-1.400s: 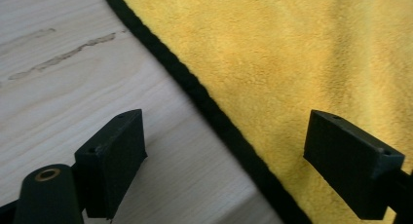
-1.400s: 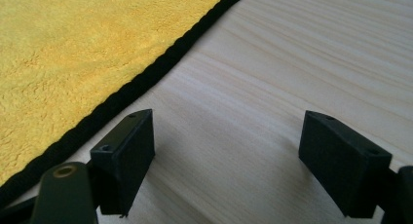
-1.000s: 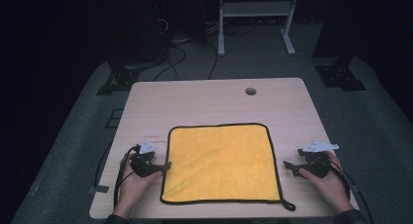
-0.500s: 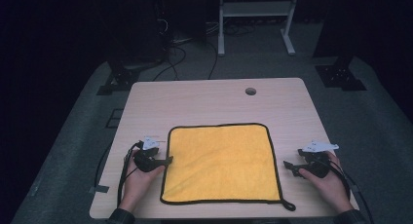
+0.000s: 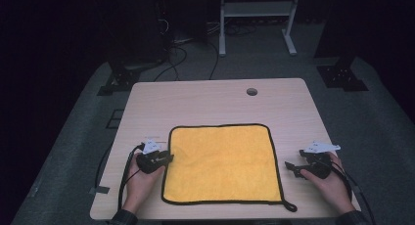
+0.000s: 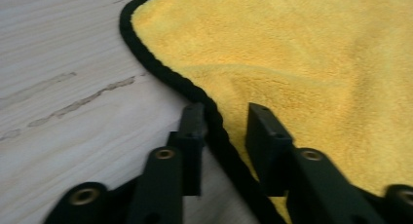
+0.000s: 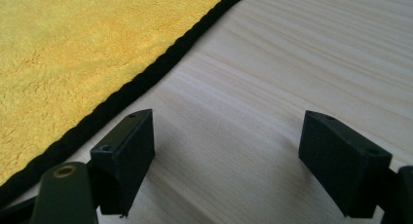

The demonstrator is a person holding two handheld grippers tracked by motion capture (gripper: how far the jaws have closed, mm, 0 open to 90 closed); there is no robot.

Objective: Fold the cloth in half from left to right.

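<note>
A yellow cloth [image 5: 222,164] with a black hem lies flat on the wooden table [image 5: 205,100]. My left gripper [image 5: 169,158] rests at the cloth's left edge. In the left gripper view its jaws [image 6: 226,112] straddle the black hem [image 6: 160,70]. They have just been closing, and a narrow gap still shows on each side of the hem. The yellow pile [image 6: 302,63] spreads beyond. My right gripper [image 5: 288,166] lies on bare wood just right of the cloth. It stands open [image 7: 226,121] with nothing between its fingers, the cloth [image 7: 73,53] to its left.
A round cable hole [image 5: 251,91] sits near the table's far edge. A small hanging loop [image 5: 291,207] sticks out at the cloth's near right corner. Dark floor, cables and a white frame's legs [image 5: 257,19] lie beyond the table.
The left gripper's jaws have narrowed around the cloth's left hem. Both hands and the cloth have kept their places.
</note>
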